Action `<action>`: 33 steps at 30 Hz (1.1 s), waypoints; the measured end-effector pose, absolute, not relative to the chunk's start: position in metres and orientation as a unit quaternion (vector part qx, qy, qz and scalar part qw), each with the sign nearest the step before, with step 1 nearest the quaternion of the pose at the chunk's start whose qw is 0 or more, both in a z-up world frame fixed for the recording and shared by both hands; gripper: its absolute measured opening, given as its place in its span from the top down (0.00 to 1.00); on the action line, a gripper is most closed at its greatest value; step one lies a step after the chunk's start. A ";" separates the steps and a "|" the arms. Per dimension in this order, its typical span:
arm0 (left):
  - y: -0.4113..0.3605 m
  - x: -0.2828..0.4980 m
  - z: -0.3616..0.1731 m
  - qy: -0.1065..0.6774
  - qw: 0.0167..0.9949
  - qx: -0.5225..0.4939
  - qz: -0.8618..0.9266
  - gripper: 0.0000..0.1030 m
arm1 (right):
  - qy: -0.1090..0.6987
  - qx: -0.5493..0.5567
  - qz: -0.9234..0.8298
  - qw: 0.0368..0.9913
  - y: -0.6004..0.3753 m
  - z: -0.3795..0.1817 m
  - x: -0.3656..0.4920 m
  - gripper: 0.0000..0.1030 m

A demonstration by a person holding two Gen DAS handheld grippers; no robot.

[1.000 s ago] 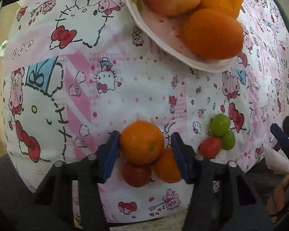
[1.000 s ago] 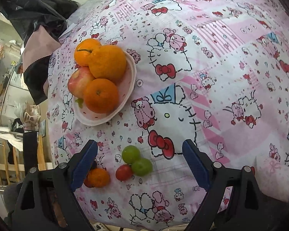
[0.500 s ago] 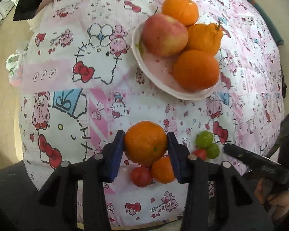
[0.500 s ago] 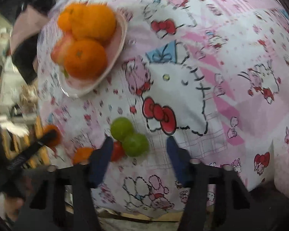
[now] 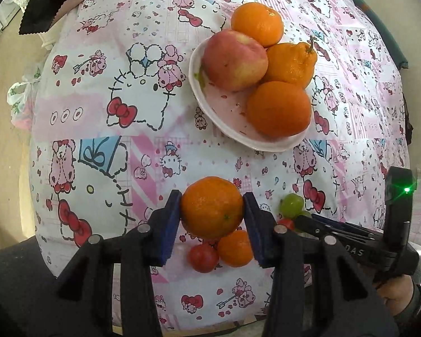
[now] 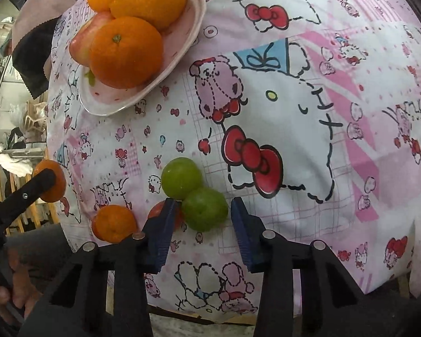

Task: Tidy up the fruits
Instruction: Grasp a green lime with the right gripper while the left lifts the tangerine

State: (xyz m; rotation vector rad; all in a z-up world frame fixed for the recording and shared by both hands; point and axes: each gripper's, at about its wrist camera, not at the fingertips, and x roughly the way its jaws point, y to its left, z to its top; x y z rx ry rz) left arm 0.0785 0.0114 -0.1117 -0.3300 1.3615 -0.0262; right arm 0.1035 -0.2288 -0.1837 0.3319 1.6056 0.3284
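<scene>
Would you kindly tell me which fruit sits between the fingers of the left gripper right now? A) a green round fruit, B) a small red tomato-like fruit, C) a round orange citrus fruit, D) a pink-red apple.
C: in the left wrist view the left gripper has its blue fingers pressed on both sides of the round orange citrus fruit, raised above the patterned pink tablecloth.

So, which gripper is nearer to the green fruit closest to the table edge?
Right. The right gripper has the near green fruit between its fingertips; its jaws have just been closing. The left gripper holds an orange off to the side.
</scene>
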 end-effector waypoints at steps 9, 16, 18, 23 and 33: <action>0.017 0.080 -0.114 0.628 0.762 -0.158 -0.003 0.61 | 0.706 0.153 0.158 0.673 -0.233 -0.181 0.100 0.66; 0.021 0.077 -0.115 0.625 0.763 -0.163 0.003 0.61 | 0.671 0.175 0.173 0.699 -0.245 -0.150 0.092 0.66; 0.022 0.075 -0.112 0.618 0.769 -0.166 0.004 0.61 | 0.654 0.182 0.180 0.712 -0.248 -0.139 0.092 0.66; 0.027 0.074 -0.101 0.594 0.785 -0.175 0.006 0.61 | 0.596 0.211 0.208 0.746 -0.251 -0.104 0.096 0.66; 0.038 0.095 -0.072 0.551 0.812 -0.193 -0.007 0.61 | 0.542 0.242 0.216 0.775 -0.255 -0.079 0.121 0.66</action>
